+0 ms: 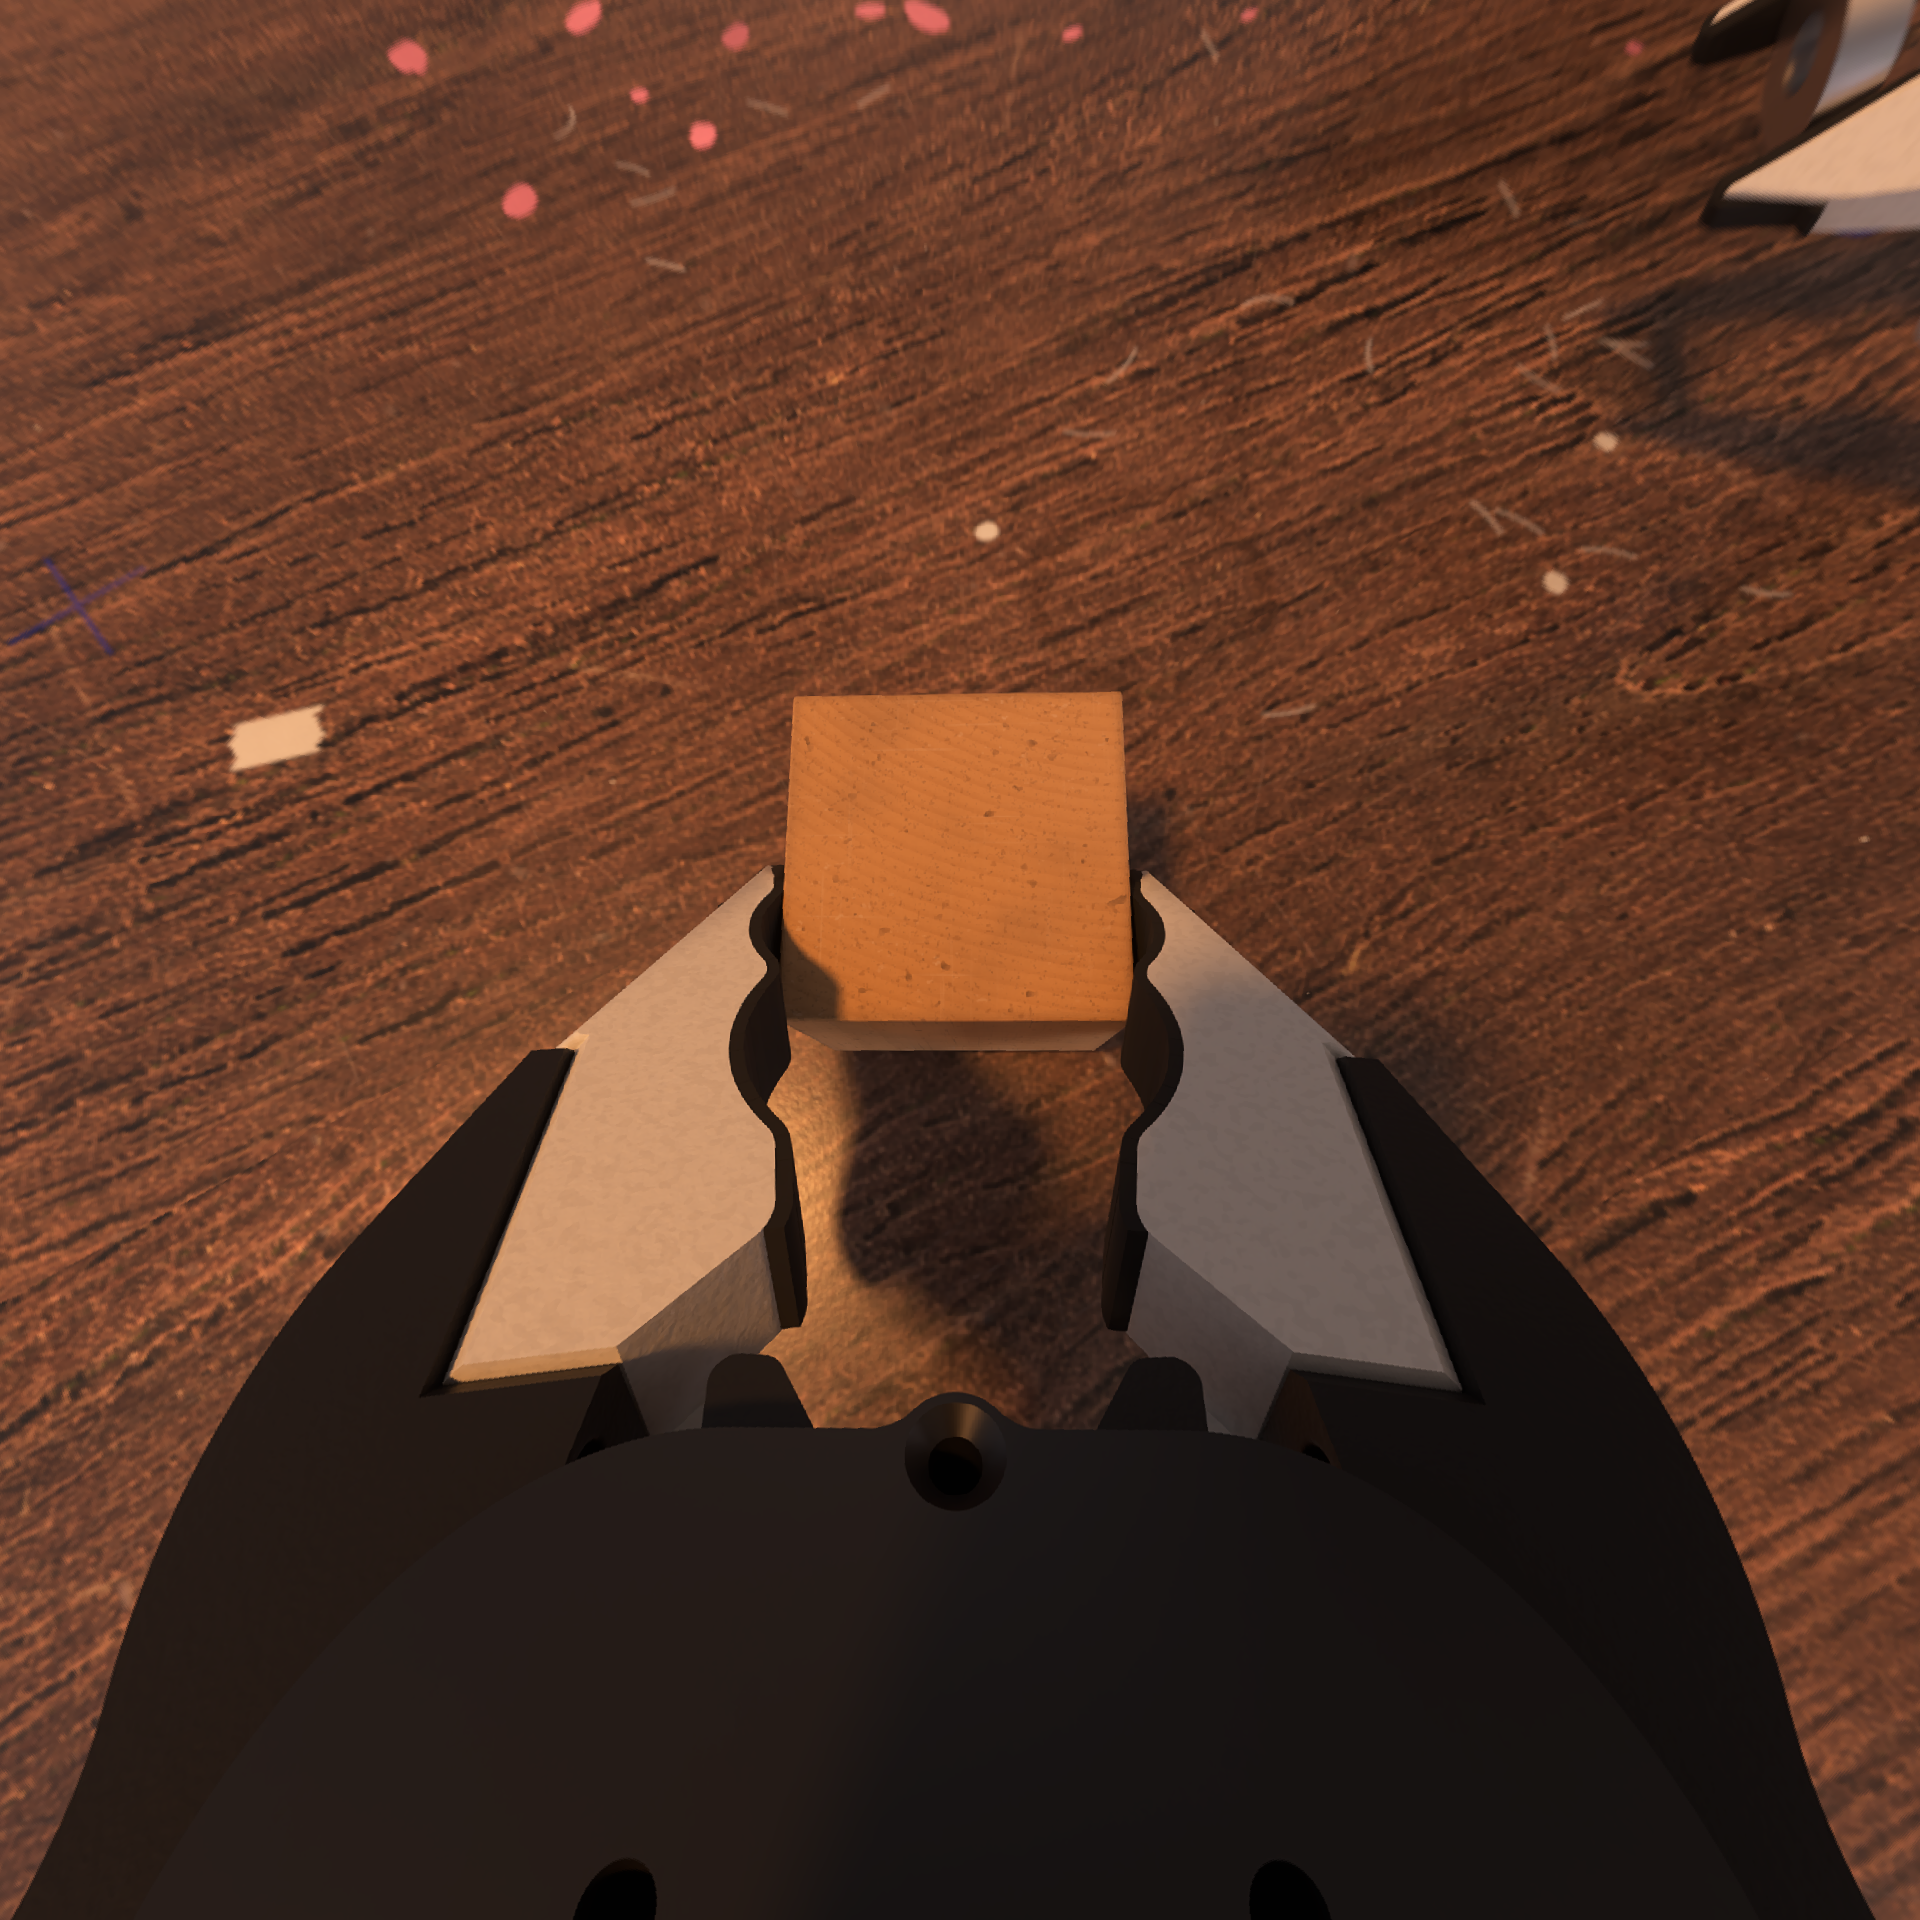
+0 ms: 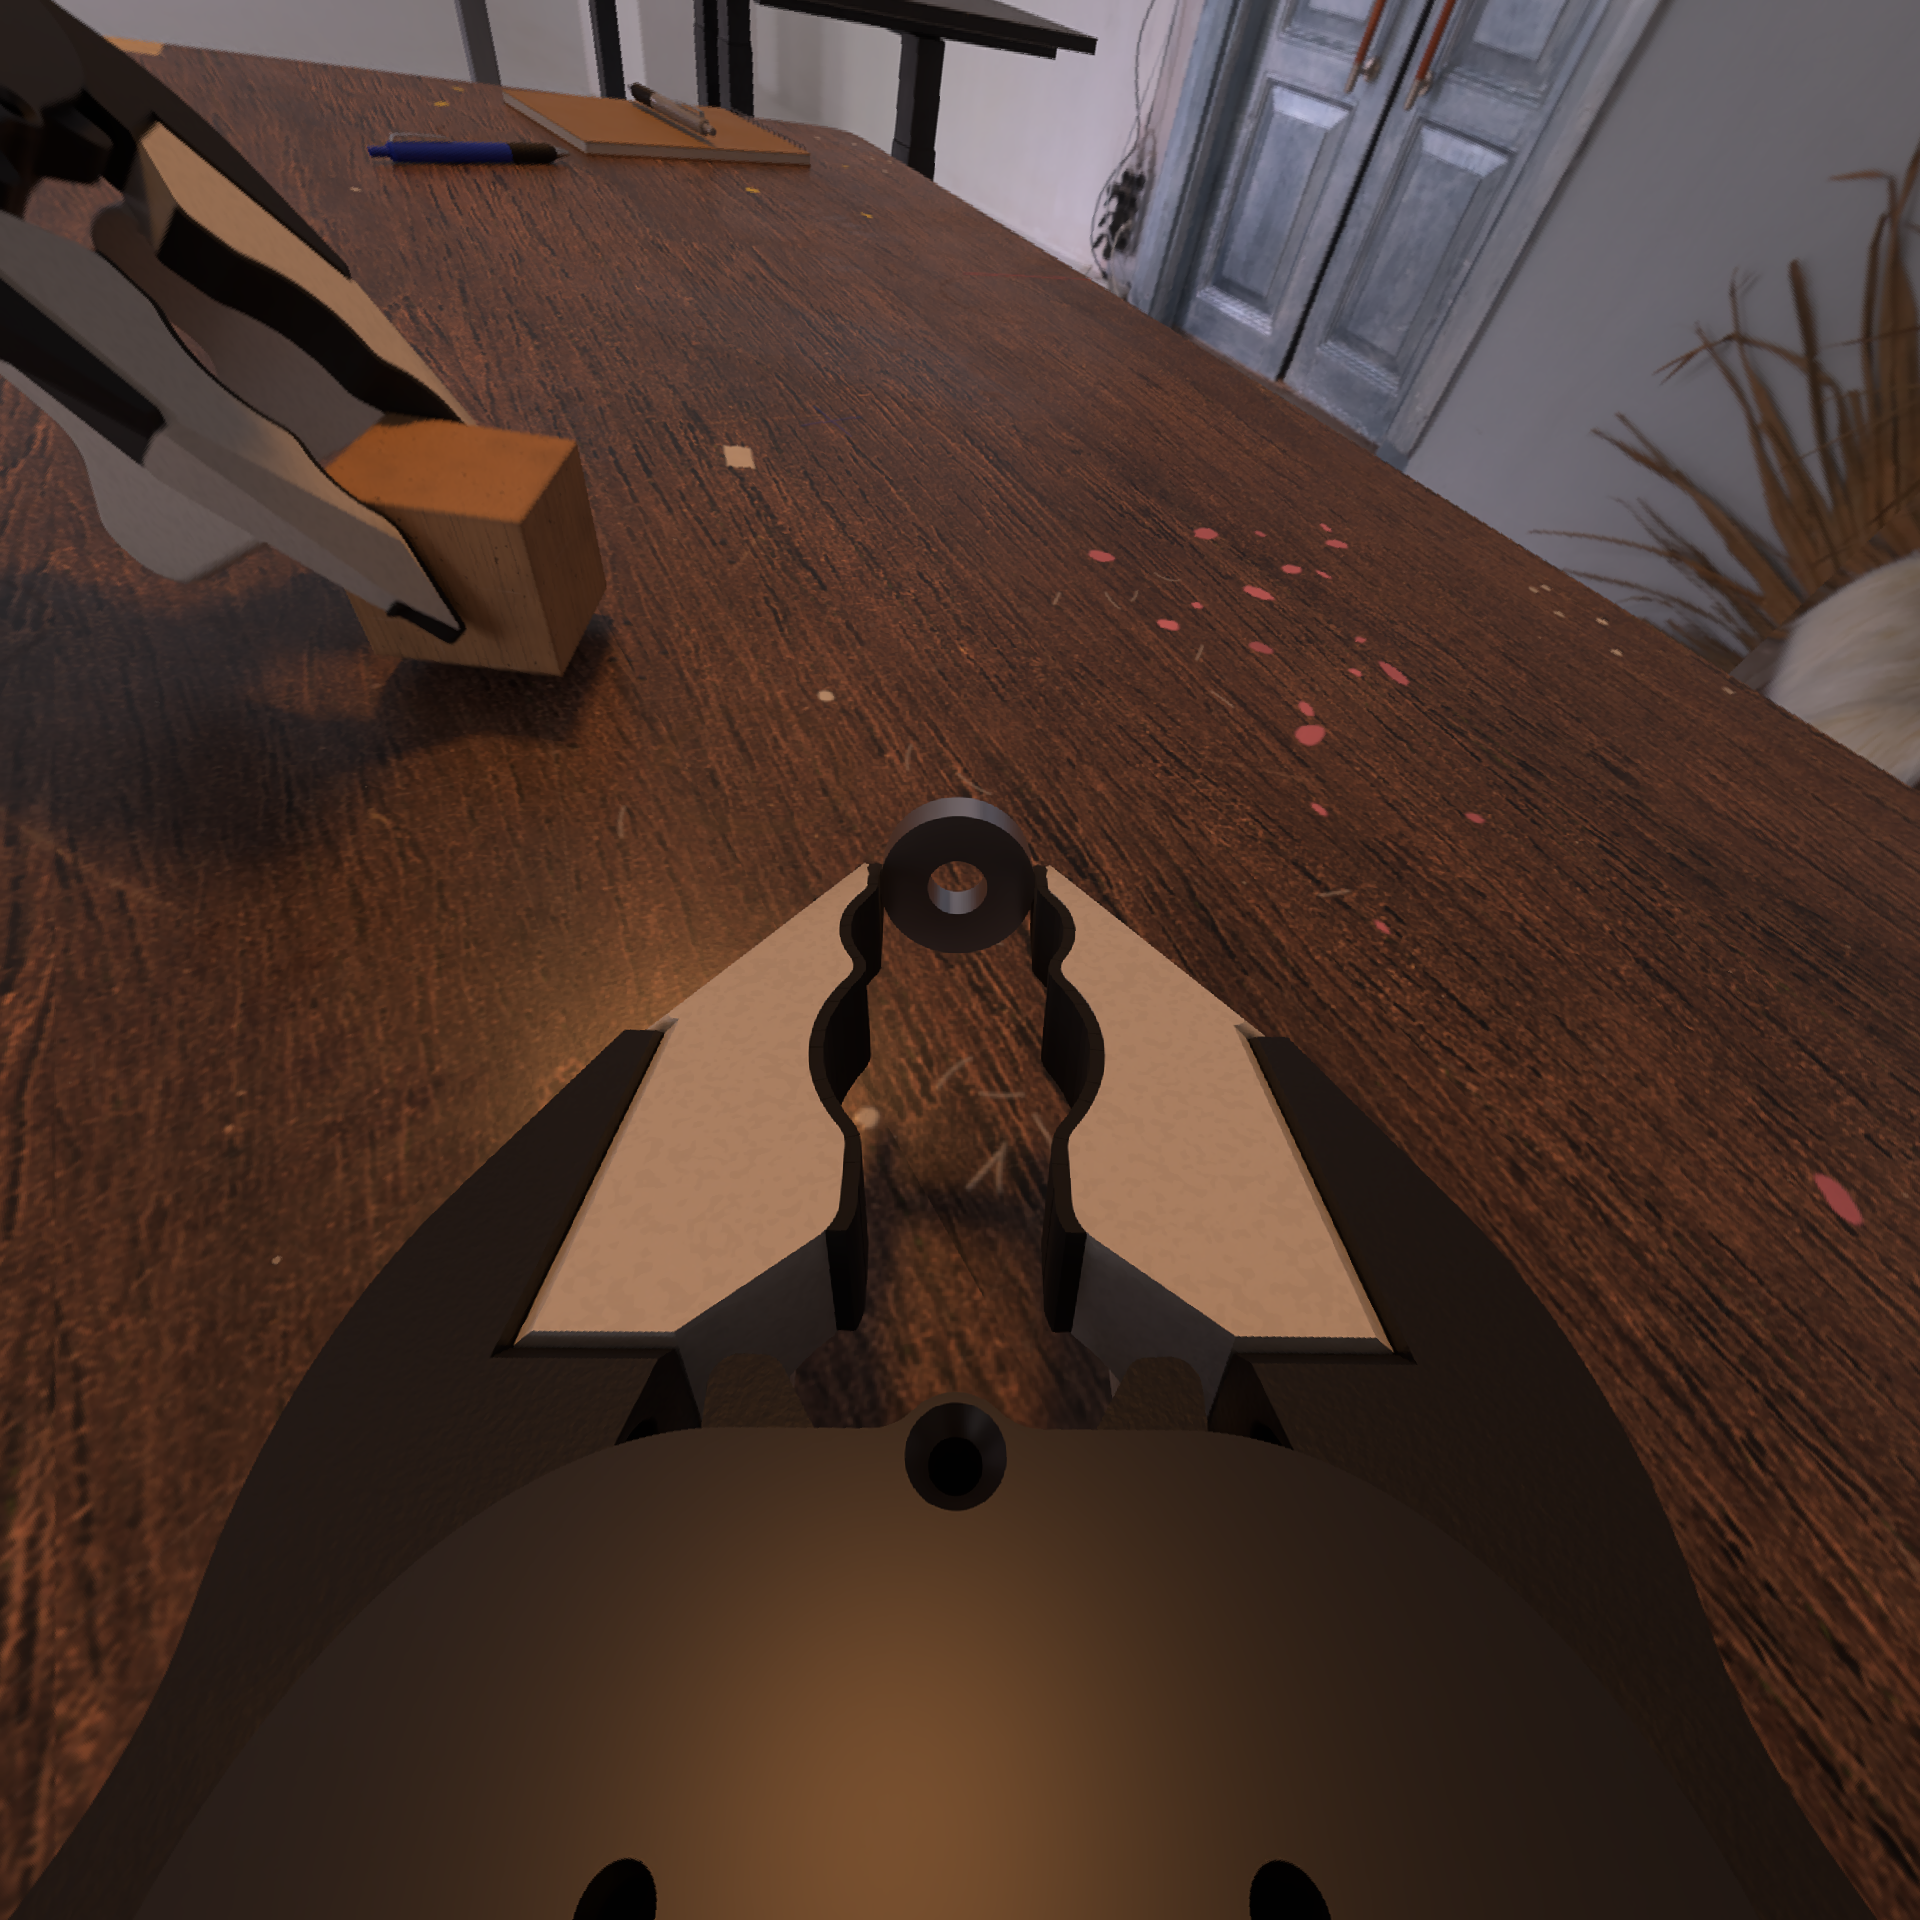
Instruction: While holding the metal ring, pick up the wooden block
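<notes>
A wooden block (image 1: 956, 862) sits between the fingertips of my left gripper (image 1: 956, 920), which is shut on its two sides. In the right wrist view the block (image 2: 520, 561) and the left gripper (image 2: 431, 525) are at the upper left, low over the dark wooden table (image 2: 935, 468); I cannot tell whether the block touches it. My right gripper (image 2: 957, 883) is shut on a dark metal ring (image 2: 914, 920), held upright at the fingertips above the table. Part of the right gripper (image 1: 1808, 125) shows at the top right of the left wrist view.
A notebook (image 2: 665, 130) with a pen on it and a blue pen (image 2: 468, 153) lie at the table's far end. A small tape piece (image 2: 737, 457) and red spots (image 2: 1257, 592) mark the top. The table's edge (image 2: 1558, 582) runs along the right.
</notes>
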Robot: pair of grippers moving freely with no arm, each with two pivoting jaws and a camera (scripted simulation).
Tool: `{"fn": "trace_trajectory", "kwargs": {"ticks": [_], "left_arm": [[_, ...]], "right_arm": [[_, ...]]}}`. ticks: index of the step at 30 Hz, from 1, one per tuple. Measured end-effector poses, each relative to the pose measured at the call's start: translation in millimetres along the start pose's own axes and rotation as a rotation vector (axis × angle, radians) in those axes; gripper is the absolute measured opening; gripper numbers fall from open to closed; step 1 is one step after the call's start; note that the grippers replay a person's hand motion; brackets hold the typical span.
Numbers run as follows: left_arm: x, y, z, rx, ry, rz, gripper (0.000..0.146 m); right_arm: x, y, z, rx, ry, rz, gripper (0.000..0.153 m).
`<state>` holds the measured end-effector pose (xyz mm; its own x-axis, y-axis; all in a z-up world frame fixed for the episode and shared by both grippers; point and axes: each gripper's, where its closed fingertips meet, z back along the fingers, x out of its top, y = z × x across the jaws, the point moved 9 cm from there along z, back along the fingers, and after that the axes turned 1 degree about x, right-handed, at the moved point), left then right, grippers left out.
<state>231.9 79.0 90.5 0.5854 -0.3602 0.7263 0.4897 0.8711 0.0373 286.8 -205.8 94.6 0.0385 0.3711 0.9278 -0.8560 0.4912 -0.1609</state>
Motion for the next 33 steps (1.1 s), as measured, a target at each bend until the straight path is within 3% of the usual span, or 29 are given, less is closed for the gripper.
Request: {"fn": "trace_trajectory", "kwargs": {"ticks": [15, 19, 27, 33], "left_arm": [[25.6, -10.6, 38.0, 0.045, -0.215, -0.024, 0.064], [32.7, -24.6, 38.9, -0.032, -0.255, -0.046, 0.064], [48.1, -96.4, 11.9, -0.235, -0.239, -0.266, 0.064], [45.2, -136.1, -11.6, -0.213, -0.130, -0.450, 0.064]], "right_arm": [[-0.7, 1.4, -0.8, -0.001, 0.007, 0.009, 0.028], [-0.6, 1.1, -0.5, -0.002, 0.006, 0.007, 0.028], [1.5, -2.7, 4.0, -0.021, -0.017, -0.002, 0.028], [3.2, -8.0, 10.2, -0.039, -0.047, -0.027, 0.028]]}}
